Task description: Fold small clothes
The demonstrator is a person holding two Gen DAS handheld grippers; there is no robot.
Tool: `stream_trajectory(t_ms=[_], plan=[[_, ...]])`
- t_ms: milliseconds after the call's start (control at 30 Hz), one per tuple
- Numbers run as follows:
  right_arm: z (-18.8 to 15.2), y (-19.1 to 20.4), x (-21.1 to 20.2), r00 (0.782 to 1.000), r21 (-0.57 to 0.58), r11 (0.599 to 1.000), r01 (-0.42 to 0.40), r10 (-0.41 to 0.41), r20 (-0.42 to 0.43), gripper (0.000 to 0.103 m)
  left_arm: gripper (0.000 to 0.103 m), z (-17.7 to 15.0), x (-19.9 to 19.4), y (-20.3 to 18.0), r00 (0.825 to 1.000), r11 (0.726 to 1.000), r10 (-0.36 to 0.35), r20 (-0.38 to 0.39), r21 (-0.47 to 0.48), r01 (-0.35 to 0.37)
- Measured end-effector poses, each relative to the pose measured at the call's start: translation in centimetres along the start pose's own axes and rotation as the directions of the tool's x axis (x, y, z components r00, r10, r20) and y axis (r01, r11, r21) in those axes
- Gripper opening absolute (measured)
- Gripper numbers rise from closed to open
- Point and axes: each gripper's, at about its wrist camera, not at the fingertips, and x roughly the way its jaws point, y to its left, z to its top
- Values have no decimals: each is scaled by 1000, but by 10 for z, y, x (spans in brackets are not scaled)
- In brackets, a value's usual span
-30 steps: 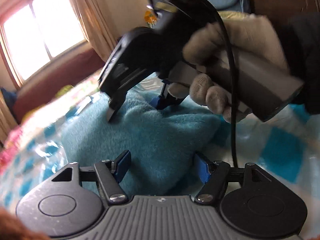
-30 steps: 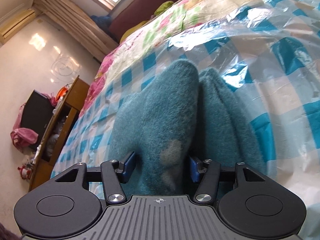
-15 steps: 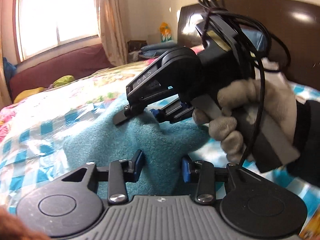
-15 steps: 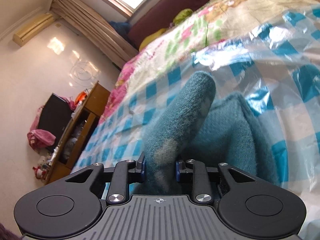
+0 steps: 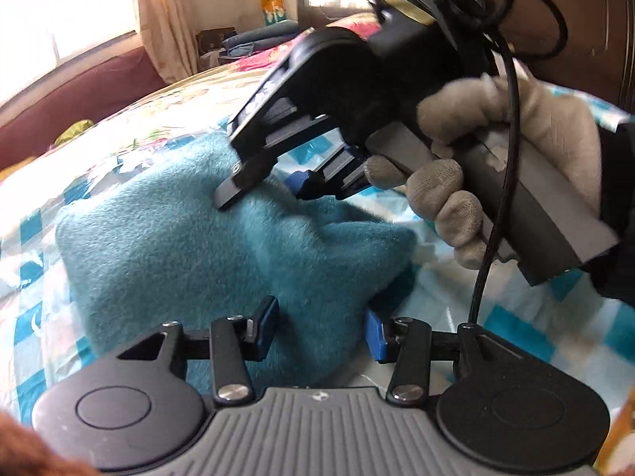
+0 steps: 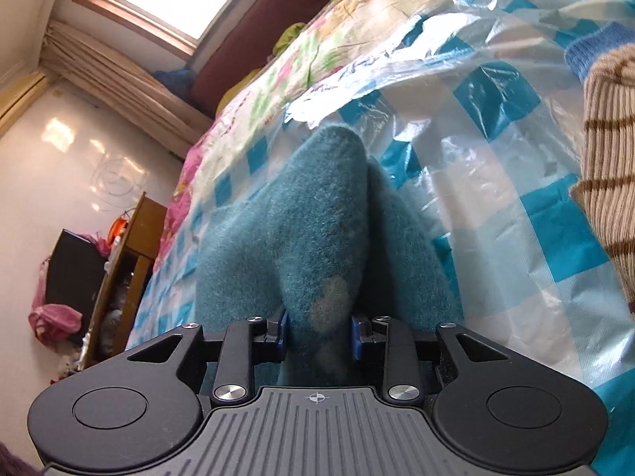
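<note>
A fuzzy teal garment lies bunched on the blue-checked plastic sheet that covers the bed. My left gripper has its blue pads on either side of a raised fold at the garment's near edge, with a wide gap between the jaws. My right gripper is shut on another fold of the teal garment, which has a pale patch. In the left wrist view the right gripper sits on the garment's far side, held by a gloved hand.
A brown striped knit item with a blue cuff lies on the sheet at the right. A floral bedspread lies beyond the sheet. A dark headboard stands behind. A wooden cabinet stands beside the bed.
The left gripper's jaws have spread apart after pinching the fold half a second ago. The right gripper closed on its fold, lifted it, and now holds it lower again.
</note>
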Motion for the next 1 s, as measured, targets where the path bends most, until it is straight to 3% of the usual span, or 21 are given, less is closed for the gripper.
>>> stream_trajectory(t_ms=[100, 300, 400, 600, 667, 733, 900, 1000], plan=[[0, 6, -17, 999, -32, 999, -33, 34, 32, 33, 50, -4, -20, 13, 1000, 999, -7, 18, -45, 8], [-4, -12, -59, 983, -6, 1000, -29, 30, 181, 43, 51, -10, -46, 37, 999, 989, 49, 21, -138, -45], [-4, -24, -56, 981, 18, 999, 37, -40, 189, 52, 51, -10, -44, 52, 998, 977, 67, 16, -205, -63], [-16, -21, -25, 995, 33, 999, 23, -26, 96, 51, 51, -5, -34, 36, 999, 987, 27, 26, -162, -22], [-16, -11, -22, 997, 26, 1000, 5, -7, 72, 33, 51, -9, -39, 38, 999, 985, 15, 29, -174, -10], [-16, 7, -22, 999, -22, 1000, -5, 6, 45, 28, 52, -12, -44, 44, 999, 980, 14, 46, -201, -5], [-24, 56, 16, 996, -81, 995, -51, 45, -76, 24, 52, -33, -79, 74, 993, 962, 83, 84, -266, -58], [-38, 106, 54, 978, -100, 981, -165, 150, -143, 24, 52, -57, -116, 101, 982, 938, 161, 103, -326, -119]])
